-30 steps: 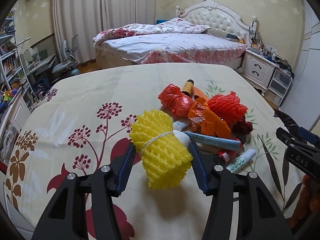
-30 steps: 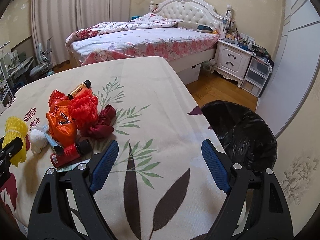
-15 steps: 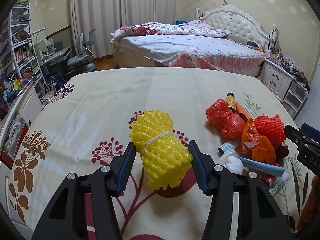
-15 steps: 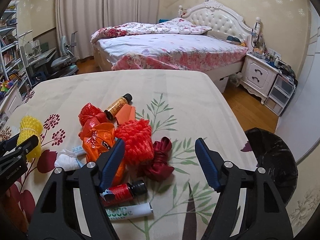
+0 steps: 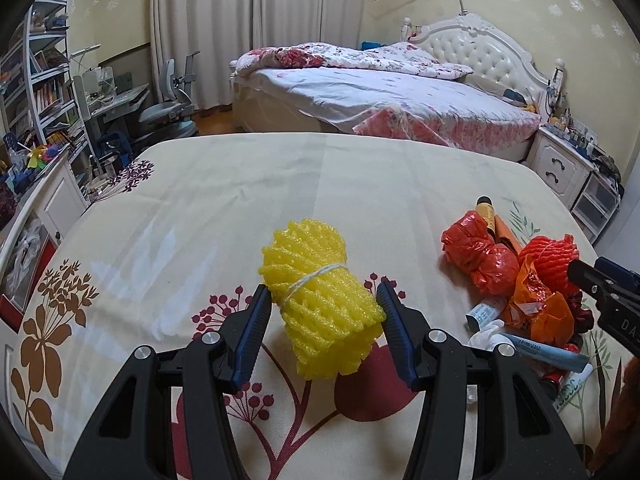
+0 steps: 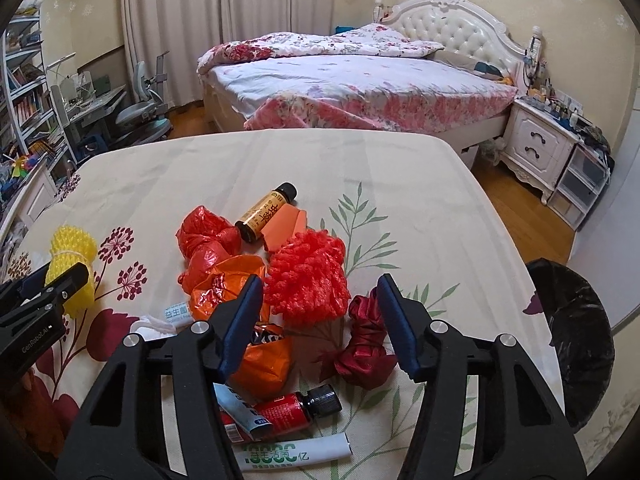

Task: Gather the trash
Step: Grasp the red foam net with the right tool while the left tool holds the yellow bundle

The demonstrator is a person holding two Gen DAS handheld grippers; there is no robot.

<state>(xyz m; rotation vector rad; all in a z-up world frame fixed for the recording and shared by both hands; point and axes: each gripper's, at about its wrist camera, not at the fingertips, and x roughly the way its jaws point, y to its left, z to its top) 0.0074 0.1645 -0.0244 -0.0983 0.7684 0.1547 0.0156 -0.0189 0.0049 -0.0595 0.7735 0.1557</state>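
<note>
My left gripper (image 5: 323,312) is shut on a yellow foam net bundle (image 5: 316,280) tied with white string and holds it above the floral tablecloth (image 5: 224,200). To its right lies the trash pile. The pile holds red plastic bags (image 6: 204,236), an orange wrapper (image 6: 224,288), a brown bottle (image 6: 266,212), a red foam net (image 6: 306,276), a dark red ribbon wad (image 6: 366,344), a small red bottle (image 6: 296,408) and tubes (image 6: 296,454). My right gripper (image 6: 319,286) hovers over the pile, its jaws closing. The red foam net sits between them, clear of the right pad.
A black-lined trash bin (image 6: 572,340) stands on the floor past the table's right edge. Beyond the table are a bed (image 6: 360,88), a white nightstand (image 6: 540,148), and a desk chair (image 6: 140,112) with shelves at the left.
My right gripper has swung left from the bin side to above the pile, and its jaws have narrowed. The left gripper has carried the yellow bundle left, away from the pile.
</note>
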